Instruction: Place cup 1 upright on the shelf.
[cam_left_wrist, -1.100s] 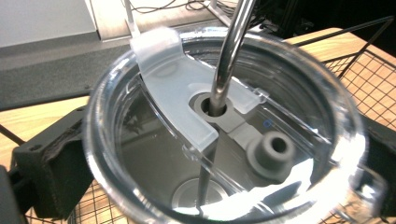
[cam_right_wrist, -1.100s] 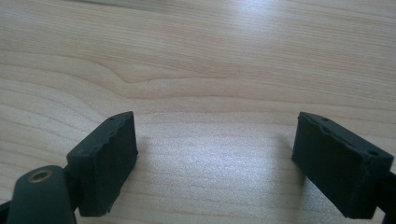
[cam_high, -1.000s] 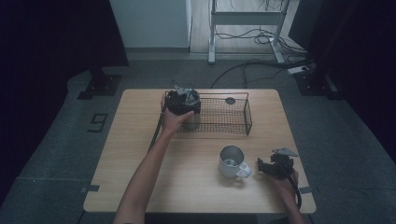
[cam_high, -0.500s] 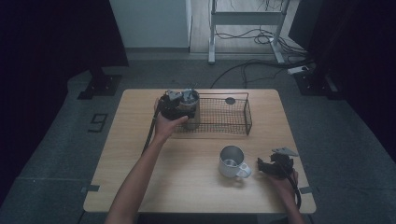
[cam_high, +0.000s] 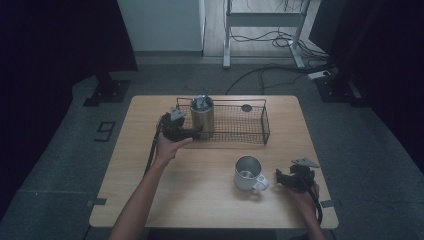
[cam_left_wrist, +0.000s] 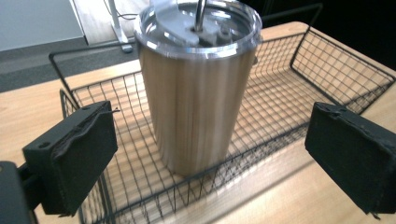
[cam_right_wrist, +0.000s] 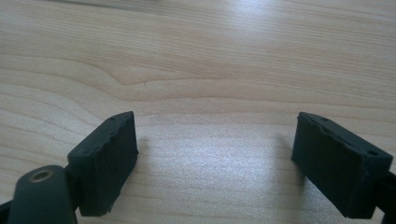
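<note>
- The left gripper (cam_high: 192, 132) has drawn back from the steel tumbler (cam_high: 202, 117) towards the person. A second ago it was right up at the cup, and now it sits just outside the near rim of the wire basket (cam_high: 250, 141).
- Its jaws have just been closing a little but are wide. In the left gripper view the tumbler stands ahead of them with clear gaps to both pads, so nothing is gripped.
- The tumbler stands upright on its own inside the basket, at the basket's 9 o'clock end, with lid and straw on. Placing it looks finished, and that hand is probably free for the next item.
- The right gripper (cam_high: 280, 176) rests at about 4 o'clock on the worktop (cam_high: 200, 200), just beside the handle of the white mug (cam_high: 248, 173). Its jaws are spread over bare wood and hold nothing.
- The mug stands upright at 5 o'clock, well apart from the basket. It looks like the next thing to go in.
- The basket lies along the 12 o'clock edge. From the tumbler round to its 3 o'clock end it is open apart from a small dark disc (cam_high: 246, 107) near the far wall.
- The near rim is the edge to clear, so a mug would need lifting over it.
- The middle of the worktop is open between mug and basket.
</note>
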